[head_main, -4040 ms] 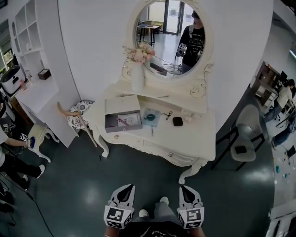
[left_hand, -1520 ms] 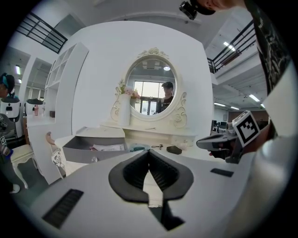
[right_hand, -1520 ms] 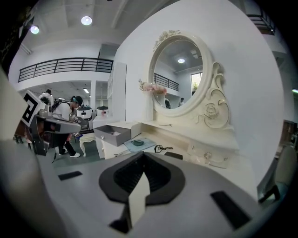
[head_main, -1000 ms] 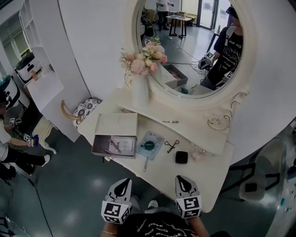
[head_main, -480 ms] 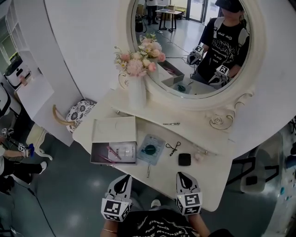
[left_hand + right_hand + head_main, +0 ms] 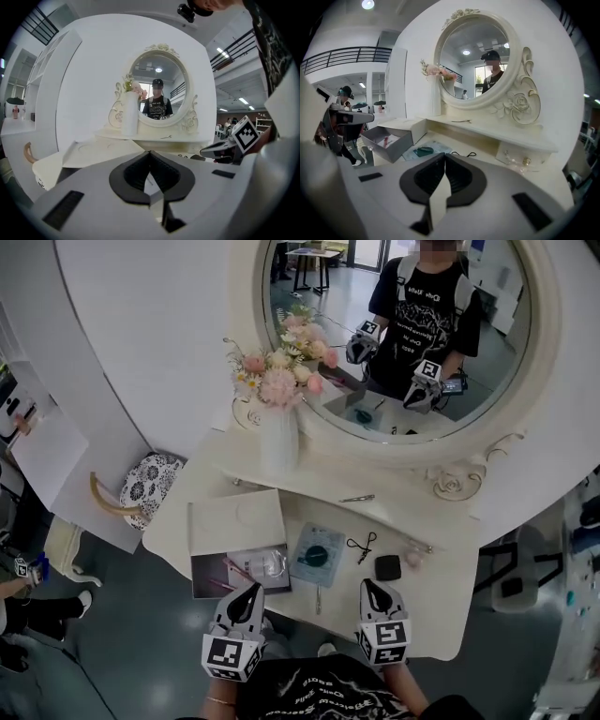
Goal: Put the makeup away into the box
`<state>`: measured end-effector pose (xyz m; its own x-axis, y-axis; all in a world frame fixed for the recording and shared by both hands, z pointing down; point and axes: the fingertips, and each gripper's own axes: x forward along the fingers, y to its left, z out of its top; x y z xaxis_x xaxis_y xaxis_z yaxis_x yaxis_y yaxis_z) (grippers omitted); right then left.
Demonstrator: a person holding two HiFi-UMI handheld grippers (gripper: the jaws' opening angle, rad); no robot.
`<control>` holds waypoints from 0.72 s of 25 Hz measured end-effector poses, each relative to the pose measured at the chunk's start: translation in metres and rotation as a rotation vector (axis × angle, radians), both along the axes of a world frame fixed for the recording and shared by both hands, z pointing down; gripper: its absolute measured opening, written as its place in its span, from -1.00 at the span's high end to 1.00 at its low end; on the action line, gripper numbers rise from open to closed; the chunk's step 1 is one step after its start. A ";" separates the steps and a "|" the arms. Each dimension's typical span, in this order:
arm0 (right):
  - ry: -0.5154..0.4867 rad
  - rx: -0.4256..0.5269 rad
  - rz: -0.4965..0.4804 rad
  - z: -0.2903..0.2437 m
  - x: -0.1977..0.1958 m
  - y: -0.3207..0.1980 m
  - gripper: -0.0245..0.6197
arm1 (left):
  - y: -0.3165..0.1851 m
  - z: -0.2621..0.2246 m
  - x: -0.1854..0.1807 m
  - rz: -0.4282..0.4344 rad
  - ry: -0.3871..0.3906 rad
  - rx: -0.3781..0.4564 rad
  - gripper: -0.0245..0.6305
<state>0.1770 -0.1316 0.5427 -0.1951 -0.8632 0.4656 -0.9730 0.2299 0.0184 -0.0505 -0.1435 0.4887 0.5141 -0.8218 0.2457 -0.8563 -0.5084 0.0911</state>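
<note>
An open grey box (image 6: pixel 232 573) with its lid (image 6: pixel 236 521) flat behind it sits at the dresser's front left; small pink items lie inside. To its right are a clear packet with a teal item (image 6: pixel 315 554), a black curler-like tool (image 6: pixel 360 545), a black compact (image 6: pixel 387 567) and a thin pencil (image 6: pixel 318 599). My left gripper (image 6: pixel 253 590) is shut and empty over the box's front right corner. My right gripper (image 6: pixel 369 586), also shut and empty, hovers just in front of the compact. The right gripper view shows the box (image 6: pixel 386 140) and packet (image 6: pixel 423 151) ahead to the left.
A white vase of pink flowers (image 6: pixel 278 427) stands behind the box. A raised shelf with a hairpin (image 6: pixel 357 498) runs under the oval mirror (image 6: pixel 403 343). A patterned stool (image 6: pixel 148 486) stands to the dresser's left. A person (image 6: pixel 28 568) is at the far left.
Both grippers have come forward to the dresser's front edge, and the dresser now lies closer below me. Both stay shut and empty.
</note>
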 end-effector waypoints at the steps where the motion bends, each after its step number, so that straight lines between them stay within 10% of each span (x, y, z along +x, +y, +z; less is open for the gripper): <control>1: 0.001 -0.003 0.014 0.001 -0.002 -0.004 0.89 | -0.006 0.000 -0.003 0.008 -0.001 0.000 0.88; 18: -0.021 -0.048 0.263 0.018 -0.006 -0.035 0.89 | -0.064 -0.005 -0.050 0.088 -0.017 0.004 0.88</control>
